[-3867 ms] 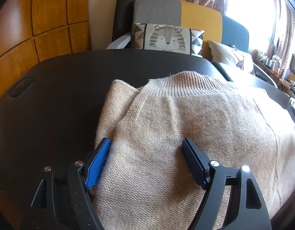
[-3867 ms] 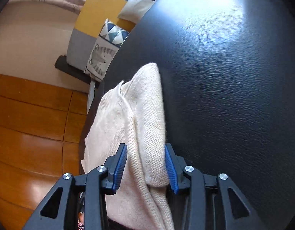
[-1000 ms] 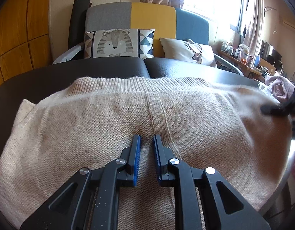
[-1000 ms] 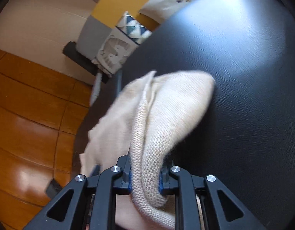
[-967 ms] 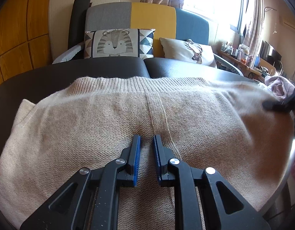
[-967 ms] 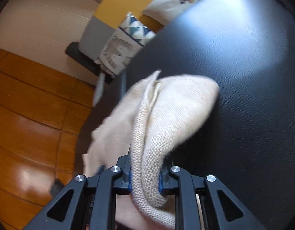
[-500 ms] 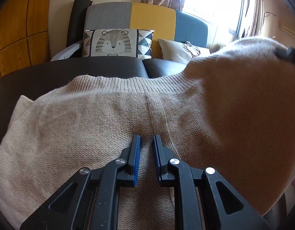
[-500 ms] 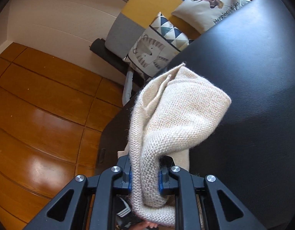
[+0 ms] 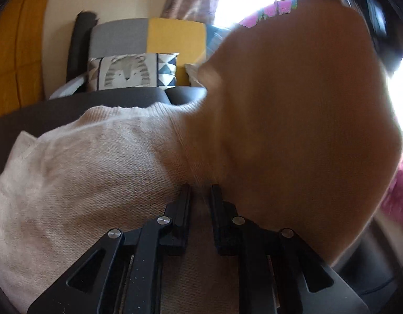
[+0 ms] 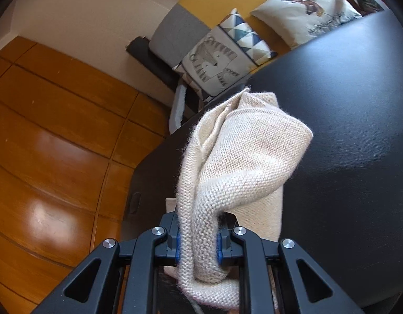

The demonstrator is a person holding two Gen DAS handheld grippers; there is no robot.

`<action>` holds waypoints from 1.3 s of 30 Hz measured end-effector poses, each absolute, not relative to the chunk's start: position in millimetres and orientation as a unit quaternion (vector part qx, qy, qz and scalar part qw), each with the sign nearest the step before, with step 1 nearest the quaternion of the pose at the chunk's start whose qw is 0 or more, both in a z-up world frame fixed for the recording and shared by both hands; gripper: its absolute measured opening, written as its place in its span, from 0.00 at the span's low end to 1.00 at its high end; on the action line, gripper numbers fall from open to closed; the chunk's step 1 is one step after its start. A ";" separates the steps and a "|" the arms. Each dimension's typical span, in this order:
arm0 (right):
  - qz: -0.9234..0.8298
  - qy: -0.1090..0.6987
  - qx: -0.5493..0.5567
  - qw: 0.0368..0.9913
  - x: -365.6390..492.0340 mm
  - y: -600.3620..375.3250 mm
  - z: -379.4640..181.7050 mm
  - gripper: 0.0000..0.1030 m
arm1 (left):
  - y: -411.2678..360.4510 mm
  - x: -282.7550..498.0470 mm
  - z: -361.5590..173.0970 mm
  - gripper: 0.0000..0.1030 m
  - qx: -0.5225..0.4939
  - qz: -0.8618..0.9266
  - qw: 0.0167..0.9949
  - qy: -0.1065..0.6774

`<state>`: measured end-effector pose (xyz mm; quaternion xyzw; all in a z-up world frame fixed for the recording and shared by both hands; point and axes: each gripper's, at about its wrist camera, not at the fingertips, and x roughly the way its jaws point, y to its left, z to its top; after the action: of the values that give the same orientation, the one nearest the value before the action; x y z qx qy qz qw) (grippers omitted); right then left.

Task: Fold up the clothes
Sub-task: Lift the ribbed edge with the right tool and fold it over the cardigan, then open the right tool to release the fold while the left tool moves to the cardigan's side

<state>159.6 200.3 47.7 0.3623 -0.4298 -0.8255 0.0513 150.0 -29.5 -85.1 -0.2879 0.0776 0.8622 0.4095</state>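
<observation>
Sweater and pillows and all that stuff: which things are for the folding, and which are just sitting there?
For the folding:
- sweater
- right tool, clamped on the sweater's edge
- left tool, shut on the sweater's middle
- black table under it

Just sitting there:
- tiger pillow
- deer pillow
- sofa

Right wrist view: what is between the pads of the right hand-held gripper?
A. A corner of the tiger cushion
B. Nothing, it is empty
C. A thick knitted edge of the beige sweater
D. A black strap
C: the right hand-held gripper is shut on a bunched knitted edge of the beige sweater, lifted above the black table.
</observation>
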 end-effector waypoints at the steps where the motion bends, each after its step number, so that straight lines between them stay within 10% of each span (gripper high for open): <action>1: -0.827 -0.424 0.364 0.055 156.4 194.3 50.6 0.17 | -28.9 150.8 -85.2 0.17 -0.287 0.862 0.410 0.079; 16: -0.840 -0.335 0.418 0.087 86.9 85.8 62.6 0.17 | -127.1 136.6 -83.4 0.17 -0.349 0.868 0.351 0.022; 35: -0.830 -0.137 0.531 0.099 22.1 -62.4 -15.0 0.17 | -294.0 117.9 -97.0 0.18 -0.382 0.849 0.163 -0.326; 39: -0.829 -0.106 0.541 0.097 19.2 -85.1 -22.1 0.17 | -279.0 123.0 -93.5 0.18 -0.378 0.866 0.163 -0.283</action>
<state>19.2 -85.1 -22.1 0.5407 -0.1064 -0.8287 0.0974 123.0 -279.0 -93.5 -0.3778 -0.2832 0.8663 0.1628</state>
